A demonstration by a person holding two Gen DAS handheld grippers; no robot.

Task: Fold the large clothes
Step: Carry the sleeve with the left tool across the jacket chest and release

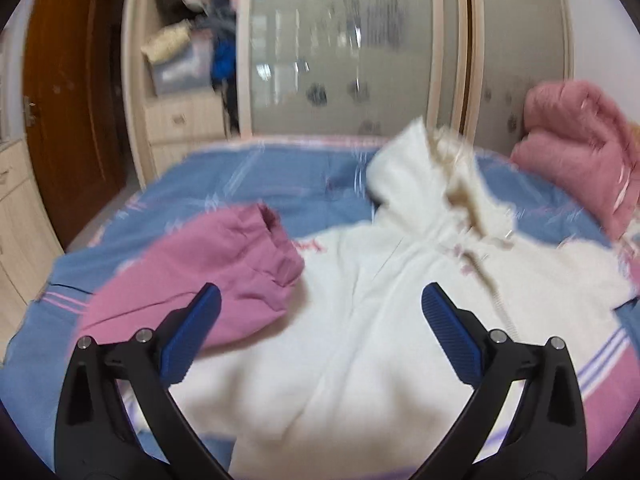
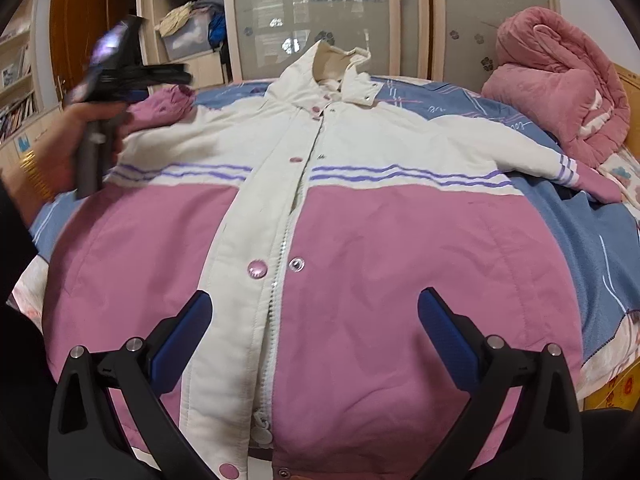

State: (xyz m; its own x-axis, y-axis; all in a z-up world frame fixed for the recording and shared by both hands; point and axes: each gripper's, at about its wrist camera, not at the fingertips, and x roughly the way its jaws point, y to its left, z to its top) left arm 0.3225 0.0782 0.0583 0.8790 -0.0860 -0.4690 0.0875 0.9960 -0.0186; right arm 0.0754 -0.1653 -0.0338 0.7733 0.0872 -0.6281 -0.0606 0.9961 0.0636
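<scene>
Right gripper (image 2: 314,306): nearest the lens, jaws spread wide with nothing between them, hanging over the lower front of the jacket close to the near edge of the bed.
Jacket (image 2: 400,280): a large padded jacket, pink below and cream above with purple stripes, laid face up and spread across the bed (image 2: 592,248); hem toward the near edge, collar (image 2: 332,64) toward the far edge by the wardrobe.
Left gripper (image 1: 320,304): jaws wide apart and empty, held above the cream chest panel near the bed's left side; the view is blurred.
Left sleeve (image 1: 224,276): pink cuff end lies folded in onto the jacket's upper left, just beside the left gripper's finger.
Right sleeve (image 2: 576,176): stretched out toward the bed's right edge, its cuff near the rolled pink quilt (image 2: 560,92).
Front closure: zipper (image 2: 280,276) and snap buttons (image 2: 258,269) run down the middle; partly open near the collar.
Handling: looks soft, puffy and fairly light but bulky; the smooth shell will likely slide on itself, and the padding will spring back from a crease.
Where to hold: probably pinch seams, cuffs or hem edges, where layers are thin enough for the pads; avoid the snaps and zipper teeth.
Next fold: the right sleeve likely needs bringing in across the chest.
</scene>
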